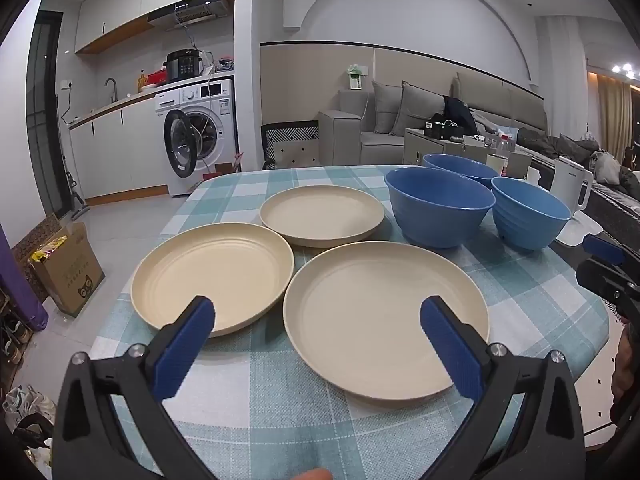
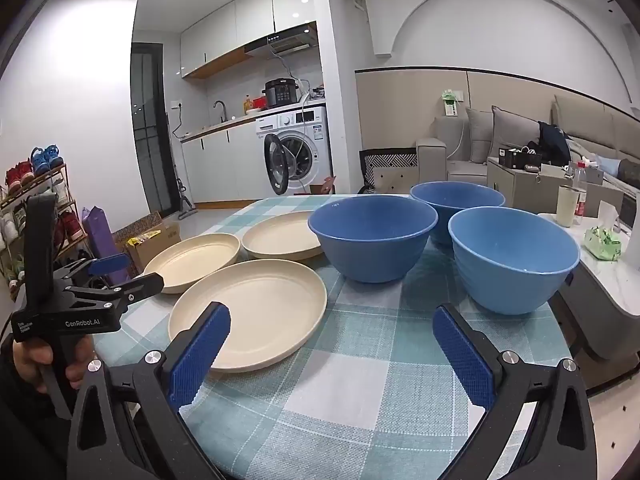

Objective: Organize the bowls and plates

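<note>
Three cream plates lie flat on the checked tablecloth: a near one [image 1: 384, 320] [image 2: 252, 316], a left one [image 1: 212, 272] [image 2: 192, 258] and a far one [image 1: 320, 216] [image 2: 280, 236]. Three blue bowls stand upright to their right: a middle one [image 1: 438, 208] [image 2: 372, 236], a far one [image 1: 460, 168] [image 2: 458, 204] and a right one [image 1: 528, 216] [image 2: 512, 260]. My left gripper [image 1: 318, 320] is open and empty, hovering over the near plate's front edge. My right gripper [image 2: 332, 332] is open and empty, above the cloth in front of the bowls.
The table [image 1: 256, 392] is round with its edge close on the left and front. A white kettle [image 1: 572, 188] and cup stand on a counter to the right. A cardboard box [image 1: 68, 268] sits on the floor at left. The left gripper also shows in the right wrist view [image 2: 108, 264].
</note>
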A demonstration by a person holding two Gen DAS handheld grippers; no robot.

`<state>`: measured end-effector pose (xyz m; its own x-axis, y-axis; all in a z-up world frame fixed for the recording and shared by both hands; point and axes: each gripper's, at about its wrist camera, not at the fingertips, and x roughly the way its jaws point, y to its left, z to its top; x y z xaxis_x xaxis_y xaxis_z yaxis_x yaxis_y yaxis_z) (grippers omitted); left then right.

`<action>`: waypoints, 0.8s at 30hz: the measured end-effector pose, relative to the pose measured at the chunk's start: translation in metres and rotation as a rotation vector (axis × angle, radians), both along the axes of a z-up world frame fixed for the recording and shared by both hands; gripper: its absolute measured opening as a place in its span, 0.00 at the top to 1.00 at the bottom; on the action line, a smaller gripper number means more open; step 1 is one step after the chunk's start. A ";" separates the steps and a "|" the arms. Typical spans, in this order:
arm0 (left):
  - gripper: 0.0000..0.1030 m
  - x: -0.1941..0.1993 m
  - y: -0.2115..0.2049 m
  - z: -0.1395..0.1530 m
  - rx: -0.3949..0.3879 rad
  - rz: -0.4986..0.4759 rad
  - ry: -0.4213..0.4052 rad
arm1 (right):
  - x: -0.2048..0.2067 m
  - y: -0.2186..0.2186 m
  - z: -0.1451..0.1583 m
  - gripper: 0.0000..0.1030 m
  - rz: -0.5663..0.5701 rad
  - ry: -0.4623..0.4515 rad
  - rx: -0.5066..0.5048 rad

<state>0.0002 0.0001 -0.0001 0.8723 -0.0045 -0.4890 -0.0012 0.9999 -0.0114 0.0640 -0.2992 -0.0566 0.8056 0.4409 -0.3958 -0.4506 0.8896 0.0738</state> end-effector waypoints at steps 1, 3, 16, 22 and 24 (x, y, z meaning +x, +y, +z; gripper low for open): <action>0.00 0.000 0.000 0.000 0.002 -0.001 0.002 | 0.000 0.000 0.000 0.00 -0.002 0.002 -0.002; 0.00 0.000 -0.002 0.000 0.009 -0.003 0.002 | 0.000 0.001 0.000 0.00 -0.004 0.005 -0.003; 0.00 0.001 0.001 0.002 0.007 0.000 -0.002 | 0.001 -0.003 0.002 0.00 -0.004 0.004 0.012; 0.00 0.002 0.005 0.003 0.004 0.002 -0.004 | 0.001 -0.002 0.006 0.00 -0.001 0.006 0.012; 0.00 0.001 0.005 0.004 0.002 0.002 -0.006 | 0.002 -0.003 0.006 0.00 0.000 0.007 0.011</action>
<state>0.0013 0.0052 0.0034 0.8750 -0.0017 -0.4841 -0.0032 1.0000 -0.0094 0.0660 -0.3017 -0.0502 0.8025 0.4456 -0.3968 -0.4503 0.8886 0.0872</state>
